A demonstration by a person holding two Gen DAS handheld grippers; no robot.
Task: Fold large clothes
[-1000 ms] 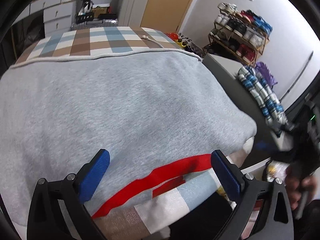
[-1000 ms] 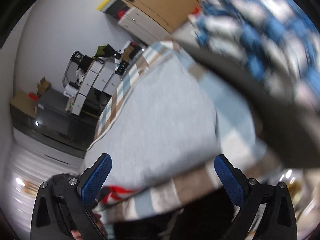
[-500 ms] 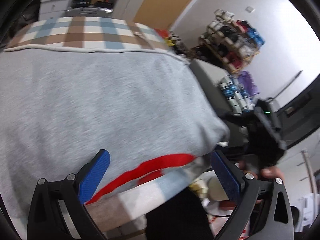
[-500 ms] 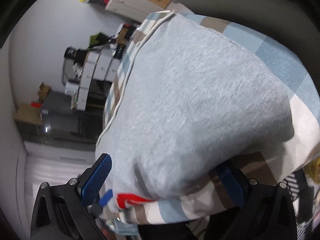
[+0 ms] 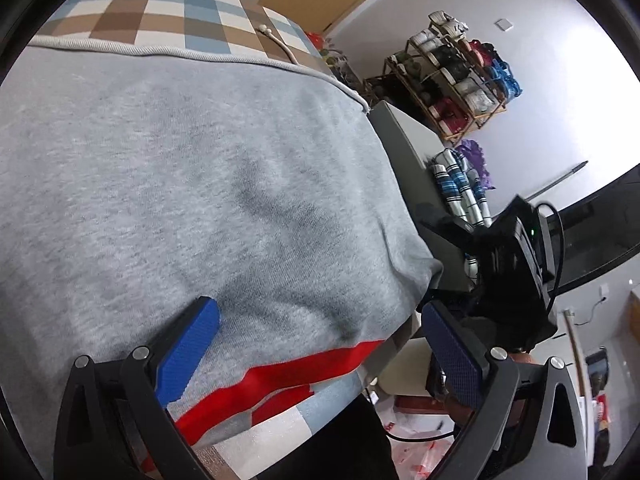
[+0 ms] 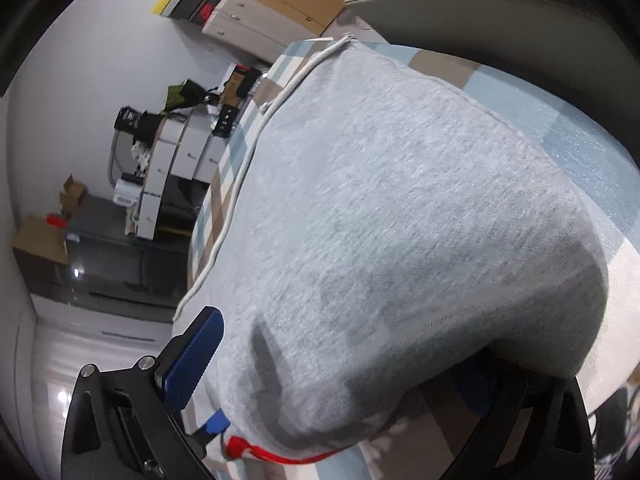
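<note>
My left gripper (image 5: pixel 320 348) and right gripper (image 6: pixel 340 364) look alike: black angular frames, 2 silver screws per arm, textured blue pads (image 5: pixel 188 354).

Bright, even indoor light — heavy fisheye bending, black vignette at edges.

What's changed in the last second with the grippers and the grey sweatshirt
The right gripper swung in from the room's right side to the near corner of the grey sweatshirt, and its far finger now sits tucked under the cloth. The left gripper edged closer to the near hem. Both jaws stayed wide open, nothing gripped; the sweatshirt still lies on the checked cover.
</note>
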